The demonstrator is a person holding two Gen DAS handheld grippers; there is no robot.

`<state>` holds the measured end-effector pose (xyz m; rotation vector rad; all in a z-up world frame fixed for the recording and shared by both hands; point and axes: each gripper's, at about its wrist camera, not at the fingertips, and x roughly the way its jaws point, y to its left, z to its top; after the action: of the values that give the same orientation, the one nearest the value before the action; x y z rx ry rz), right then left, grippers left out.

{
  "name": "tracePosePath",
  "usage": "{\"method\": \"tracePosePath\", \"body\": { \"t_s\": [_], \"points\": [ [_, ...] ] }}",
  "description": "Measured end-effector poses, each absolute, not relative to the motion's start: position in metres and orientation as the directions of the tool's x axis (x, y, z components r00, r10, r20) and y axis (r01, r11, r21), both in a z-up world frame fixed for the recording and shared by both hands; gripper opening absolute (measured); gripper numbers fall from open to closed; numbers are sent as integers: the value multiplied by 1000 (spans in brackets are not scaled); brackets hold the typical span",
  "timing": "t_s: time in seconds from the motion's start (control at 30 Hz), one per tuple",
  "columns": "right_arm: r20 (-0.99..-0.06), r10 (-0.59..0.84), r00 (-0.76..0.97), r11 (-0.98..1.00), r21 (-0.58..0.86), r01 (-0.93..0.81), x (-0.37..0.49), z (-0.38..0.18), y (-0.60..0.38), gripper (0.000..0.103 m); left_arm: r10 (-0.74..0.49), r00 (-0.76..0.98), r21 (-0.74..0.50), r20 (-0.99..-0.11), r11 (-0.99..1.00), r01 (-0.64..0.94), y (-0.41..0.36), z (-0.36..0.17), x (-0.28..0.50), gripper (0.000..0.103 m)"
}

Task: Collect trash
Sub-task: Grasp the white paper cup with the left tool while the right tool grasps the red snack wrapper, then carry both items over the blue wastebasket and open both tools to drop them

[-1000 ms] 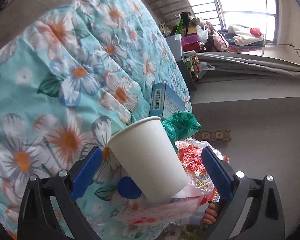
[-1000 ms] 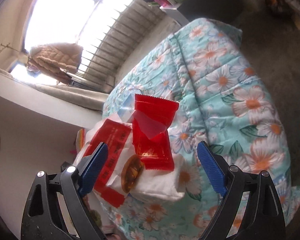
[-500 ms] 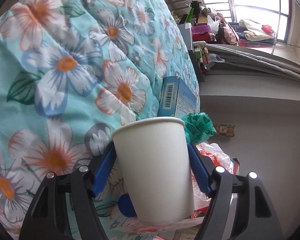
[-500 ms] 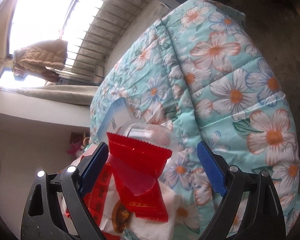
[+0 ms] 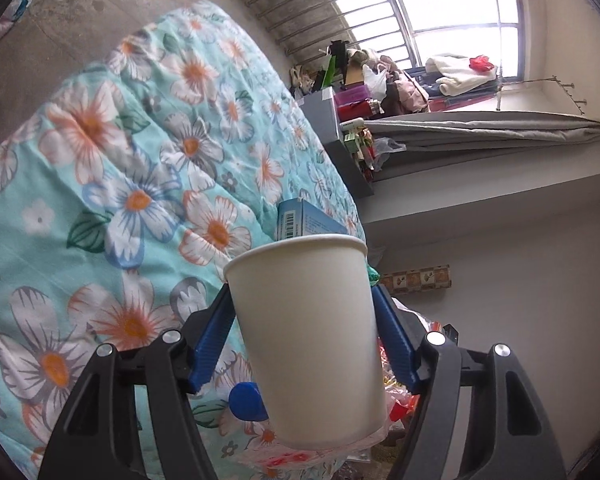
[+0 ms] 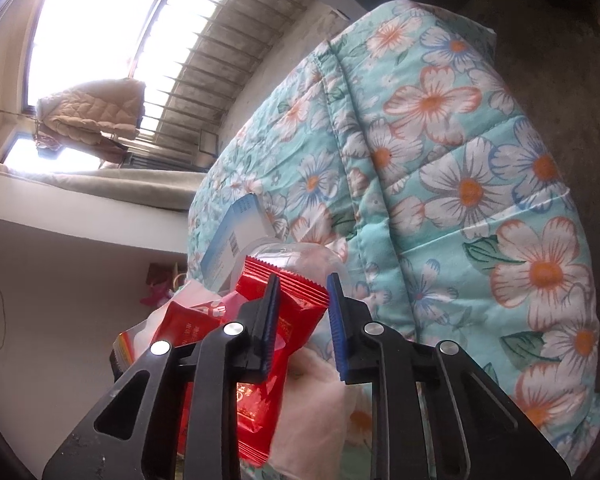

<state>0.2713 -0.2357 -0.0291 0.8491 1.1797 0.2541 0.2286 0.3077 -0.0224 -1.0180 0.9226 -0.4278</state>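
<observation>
My left gripper [image 5: 302, 328] is shut on a white paper cup [image 5: 306, 332], held upright above the floral bedspread [image 5: 140, 184]. A blue bottle cap [image 5: 246, 402] and red-printed wrappers [image 5: 396, 396] lie below the cup. A blue-and-white box [image 5: 304, 224] sits behind it. My right gripper [image 6: 302, 320] is shut on a red snack wrapper [image 6: 272, 356]. A clear plastic bottle [image 6: 296, 254], the blue-and-white box [image 6: 232, 236] and white tissue [image 6: 320, 412] lie around it.
The bedspread [image 6: 460, 160] covers the bed. A cluttered shelf [image 5: 352, 112] stands by the barred window [image 5: 440, 8]. Grey concrete floor [image 5: 60, 20] lies beyond the bed. A jacket [image 6: 92, 108] hangs at the window.
Both grippers closed: the left one on the paper cup and lifted it, the right one on the red wrapper after moving down onto it.
</observation>
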Motion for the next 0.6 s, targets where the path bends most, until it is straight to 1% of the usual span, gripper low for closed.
{"method": "tracePosePath", "body": {
  "t_s": [0.03,0.1,0.17,0.23,0.47,0.6],
  "points": [
    [-703,585,404,674,699,241,270,-26,-237,13,-678,587,-865,-443,495,-80,310,-16,223,66],
    [-692,584,424,667,707,235,266,-20,-240,10,-663,612,-859,-431,510,-52,312,-5,215,66],
    [-686,576,445,669,708,227,261,-11,-244,8,-645,638,-847,-420,531,-21,313,6,205,66],
    [-670,577,466,659,720,219,256,-4,-248,2,-628,661,-832,-412,555,9,311,19,195,66],
    [-626,558,545,644,741,190,233,23,-260,1,-581,725,-766,-369,633,117,300,61,156,66],
    [-600,527,602,649,741,170,216,44,-265,1,-574,749,-725,-329,662,188,285,86,135,66]
  ]
}}
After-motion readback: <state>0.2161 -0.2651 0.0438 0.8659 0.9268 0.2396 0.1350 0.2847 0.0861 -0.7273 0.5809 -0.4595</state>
